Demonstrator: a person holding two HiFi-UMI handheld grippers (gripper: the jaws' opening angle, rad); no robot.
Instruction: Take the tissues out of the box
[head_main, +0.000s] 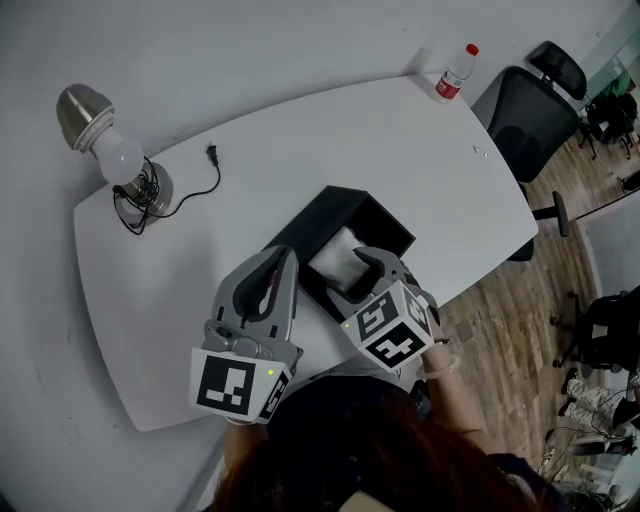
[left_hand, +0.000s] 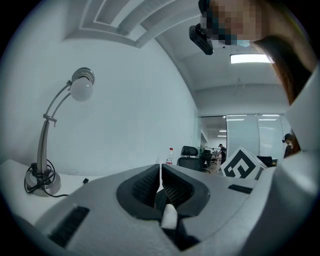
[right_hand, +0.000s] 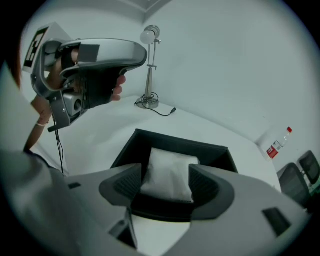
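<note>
An open black box (head_main: 385, 222) stands on the white table near the front edge. Inside it lies a white pack of tissues (head_main: 338, 258). My right gripper (head_main: 366, 262) hovers at the box's near side with its jaws open. In the right gripper view the tissue pack (right_hand: 170, 172) shows between the spread jaws of that gripper (right_hand: 166, 182), inside the box (right_hand: 175, 141). My left gripper (head_main: 285, 255) is held just left of the box, above the table. Its jaws (left_hand: 160, 182) are shut with nothing between them.
A desk lamp (head_main: 110, 150) with a coiled black cable and a plug (head_main: 212, 152) stands at the table's back left. A plastic bottle (head_main: 455, 73) with a red cap is at the far right corner. A black office chair (head_main: 530, 115) sits beyond the table's right end.
</note>
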